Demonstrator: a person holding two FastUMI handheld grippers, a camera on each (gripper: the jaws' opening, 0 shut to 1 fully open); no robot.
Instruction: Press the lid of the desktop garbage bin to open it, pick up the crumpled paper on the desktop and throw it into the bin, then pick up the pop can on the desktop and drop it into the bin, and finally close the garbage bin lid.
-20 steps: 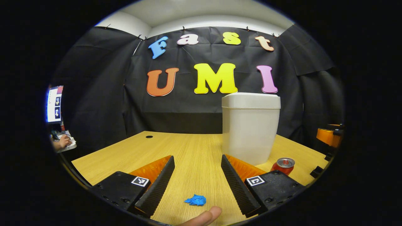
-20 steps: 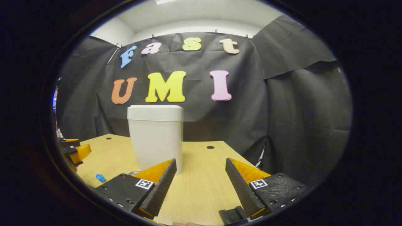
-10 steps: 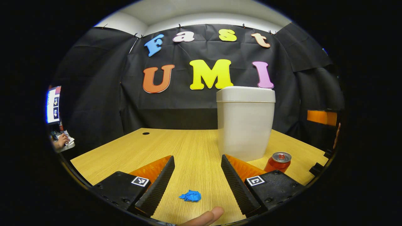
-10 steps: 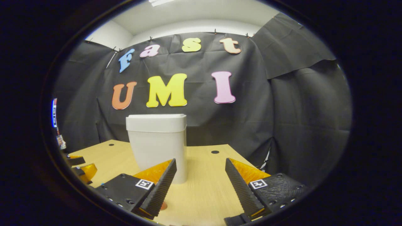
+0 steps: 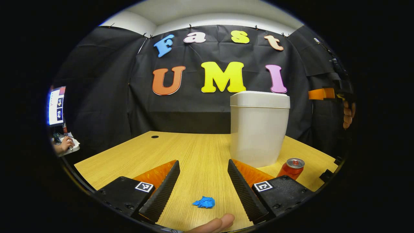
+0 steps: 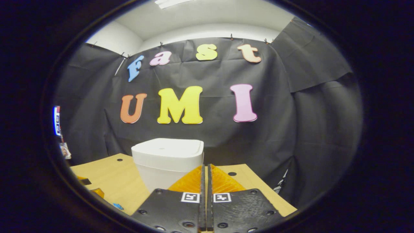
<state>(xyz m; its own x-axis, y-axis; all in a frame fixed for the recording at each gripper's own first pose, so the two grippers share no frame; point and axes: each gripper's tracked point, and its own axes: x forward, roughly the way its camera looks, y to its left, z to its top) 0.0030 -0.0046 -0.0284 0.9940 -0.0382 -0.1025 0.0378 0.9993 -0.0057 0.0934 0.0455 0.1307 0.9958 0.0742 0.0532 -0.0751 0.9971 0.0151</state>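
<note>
Walls: black cloth (image 5: 97,97) pinned along the top, white wall (image 6: 207,30) above it.
Ceiling: white, light fixture (image 6: 169,2) at the top edge.
Desk (image 5: 194,152): light wood grain, round cable holes (image 5: 155,137).
Left edge: lit screen (image 5: 56,105).

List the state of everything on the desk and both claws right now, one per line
Garbage bin: upright, lid closed.
Crumpled paper: lying loose on the desk, between the left claw's fingers but untouched.
Pop can: upright beside the bin.
Left claw: open, empty.
Right claw: shut, empty, raised above lid height.
</note>
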